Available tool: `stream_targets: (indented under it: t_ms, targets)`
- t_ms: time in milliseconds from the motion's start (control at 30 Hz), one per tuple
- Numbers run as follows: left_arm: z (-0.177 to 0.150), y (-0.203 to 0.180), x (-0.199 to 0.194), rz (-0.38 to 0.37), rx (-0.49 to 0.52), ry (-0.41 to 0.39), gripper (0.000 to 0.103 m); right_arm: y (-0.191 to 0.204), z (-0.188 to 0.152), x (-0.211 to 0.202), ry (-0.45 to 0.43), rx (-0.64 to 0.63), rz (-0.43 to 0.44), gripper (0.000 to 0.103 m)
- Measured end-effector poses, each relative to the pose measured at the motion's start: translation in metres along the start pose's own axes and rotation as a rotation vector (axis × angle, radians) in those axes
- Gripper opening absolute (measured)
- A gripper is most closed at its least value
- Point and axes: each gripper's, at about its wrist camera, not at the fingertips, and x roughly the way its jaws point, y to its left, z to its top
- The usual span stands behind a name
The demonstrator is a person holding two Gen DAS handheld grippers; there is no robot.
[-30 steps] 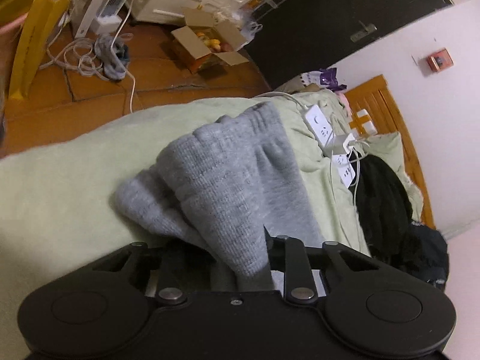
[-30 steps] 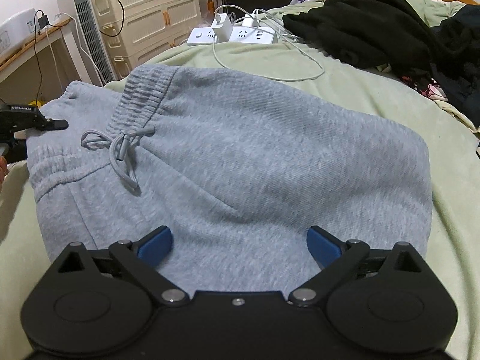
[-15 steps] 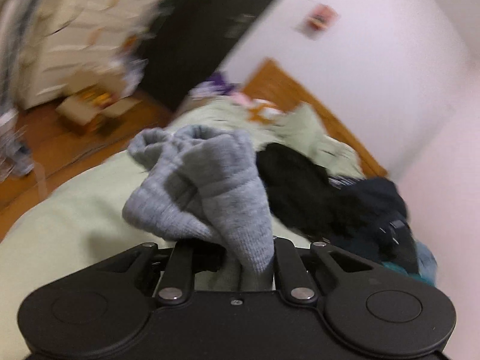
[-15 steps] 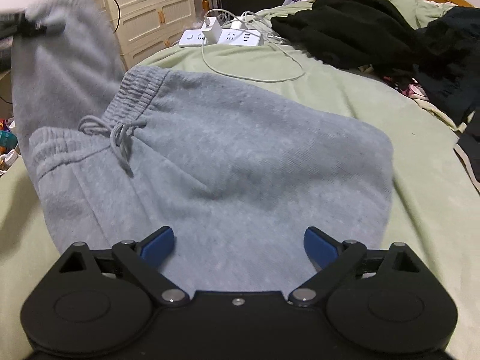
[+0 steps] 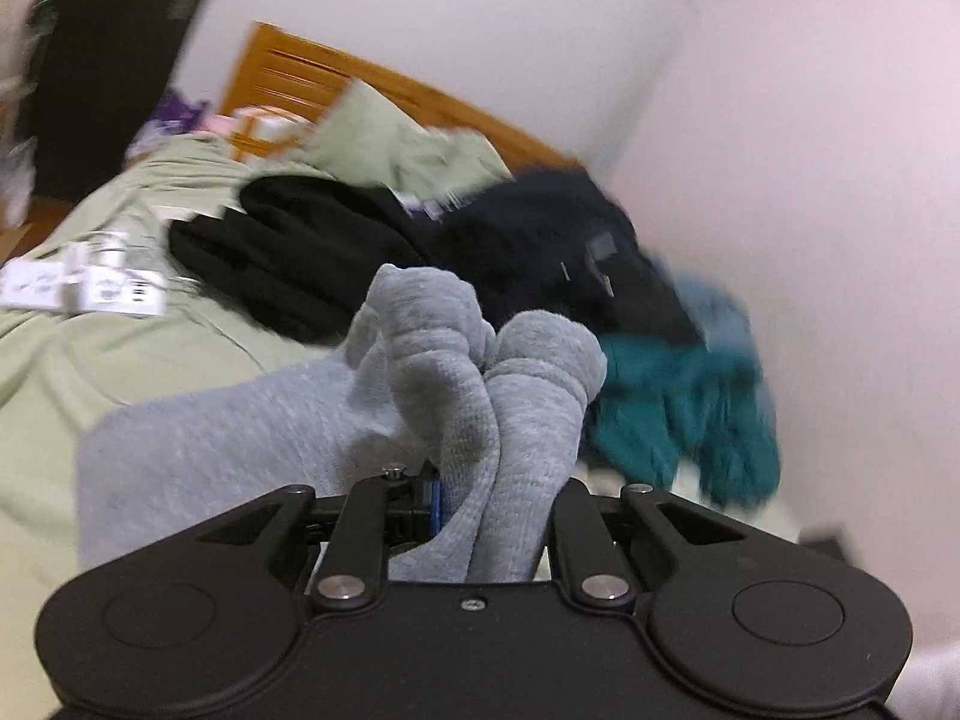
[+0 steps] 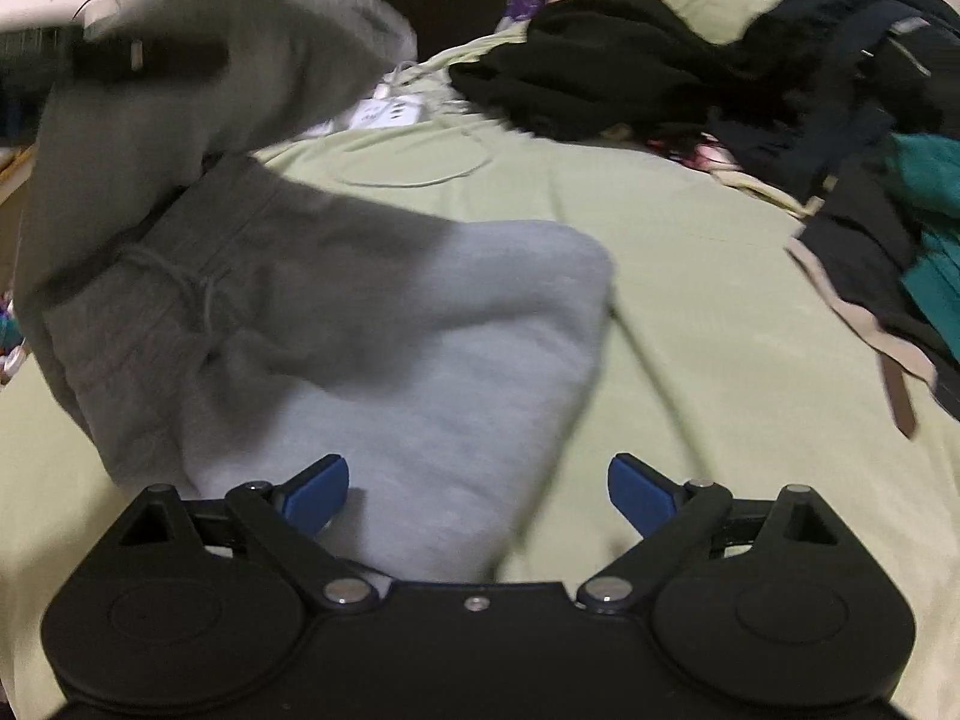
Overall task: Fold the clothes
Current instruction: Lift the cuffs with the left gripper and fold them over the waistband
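Grey sweatpants [image 6: 456, 348] lie on the pale green bed sheet [image 6: 690, 276], with the waistband and drawstring [image 6: 198, 294] at the left in shadow. My left gripper [image 5: 495, 498] is shut on a bunched grey fold of the sweatpants [image 5: 480, 372], held up off the bed. In the right wrist view that lifted fold [image 6: 198, 78] hangs high at the upper left, with the left gripper [image 6: 138, 57] blurred across it. My right gripper [image 6: 478, 489] stands open low over the near edge of the pants, with cloth beneath it and nothing pinched between its blue pads [image 6: 318, 489].
A heap of black clothes [image 6: 630, 60] and a teal garment [image 6: 930, 228] lie at the far right of the bed. White power strips [image 5: 84, 288] with cables rest on the sheet. A wooden headboard [image 5: 336, 78] and white wall stand behind.
My left gripper has lifted the grey fold off the bed, rolled, and swung it toward the headboard side. The right gripper has slid rightward along the pants' near edge and stayed open.
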Motion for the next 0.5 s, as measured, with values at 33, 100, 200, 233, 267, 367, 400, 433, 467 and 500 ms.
stream_targets:
  t_ms: [33,100,200,233,267,367,400,433,467,500]
  targets:
    - [-0.013,-0.008,0.019,-0.021,0.012,0.054,0.014,-0.005,-0.002,-0.002,-0.002,0.007,-0.004,0.093]
    - [-0.031,-0.017,0.040,-0.026,0.038,0.121,0.014,-0.012,-0.005,-0.006,-0.006,0.017,-0.010,0.091]
    - [-0.057,-0.026,0.060,-0.021,0.089,0.192,0.014,-0.023,-0.005,-0.016,-0.028,0.056,-0.004,0.089]
    - [-0.064,-0.029,0.067,-0.010,0.111,0.215,0.014,-0.028,-0.004,-0.021,-0.046,0.074,-0.002,0.089]
    - [-0.068,-0.031,0.068,-0.007,0.122,0.226,0.014,-0.031,-0.001,-0.026,-0.069,0.096,0.006,0.089]
    - [-0.084,-0.037,0.076,0.007,0.171,0.272,0.015,-0.038,0.014,-0.043,-0.163,0.170,0.063,0.088]
    - [-0.088,-0.038,0.078,0.012,0.181,0.288,0.015,-0.038,0.017,-0.046,-0.181,0.179,0.075,0.087]
    - [-0.091,-0.039,0.080,0.019,0.198,0.303,0.015,-0.036,0.025,-0.046,-0.202,0.180,0.093,0.085]
    - [-0.093,-0.040,0.081,0.025,0.213,0.311,0.015,-0.033,0.035,-0.047,-0.229,0.180,0.117,0.083]
    - [-0.094,-0.041,0.082,0.030,0.229,0.318,0.015,-0.030,0.041,-0.046,-0.242,0.178,0.133,0.081]
